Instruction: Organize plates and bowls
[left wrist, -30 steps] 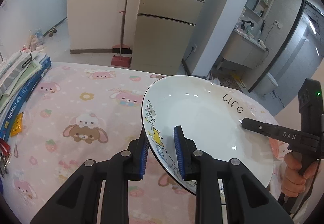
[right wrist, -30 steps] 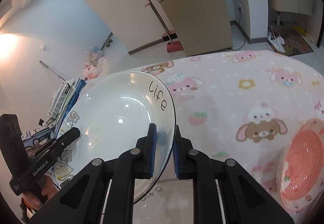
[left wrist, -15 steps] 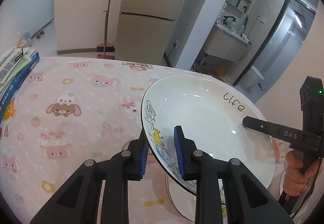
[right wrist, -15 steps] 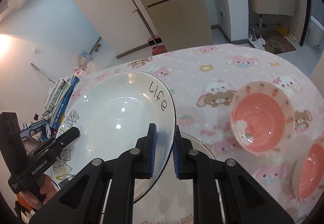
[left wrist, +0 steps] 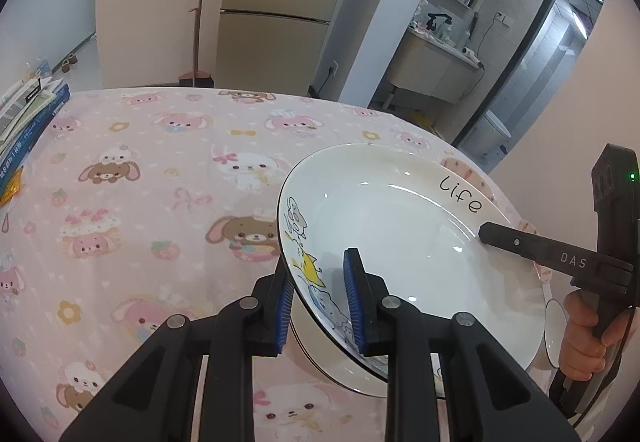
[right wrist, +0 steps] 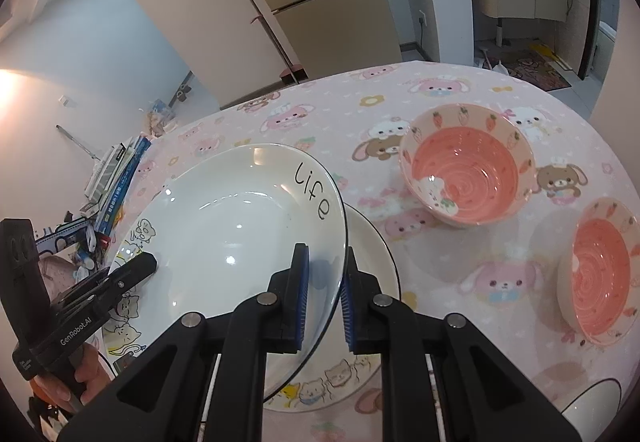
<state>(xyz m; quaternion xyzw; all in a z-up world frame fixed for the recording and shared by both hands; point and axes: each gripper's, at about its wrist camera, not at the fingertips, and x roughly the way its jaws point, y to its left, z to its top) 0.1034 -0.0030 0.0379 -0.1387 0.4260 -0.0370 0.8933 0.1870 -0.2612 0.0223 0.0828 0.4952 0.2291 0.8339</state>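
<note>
Above a second plate [right wrist: 372, 242] on the pink tablecloth [left wrist: 160, 170], a white "Life" plate [left wrist: 400, 234] with cartoon cats is held tilted, clamped at opposite rims by the down-angled left gripper [left wrist: 318, 298] and right gripper [right wrist: 323, 294].

pink bowls [right wrist: 468, 172] right; bare tablecloth [left wrist: 140, 202] left

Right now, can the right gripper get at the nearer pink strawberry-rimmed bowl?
Probably not yet: the right gripper is clamped on the white "Life" plate, shared with the left gripper. The bowl itself sits unobstructed.
</note>
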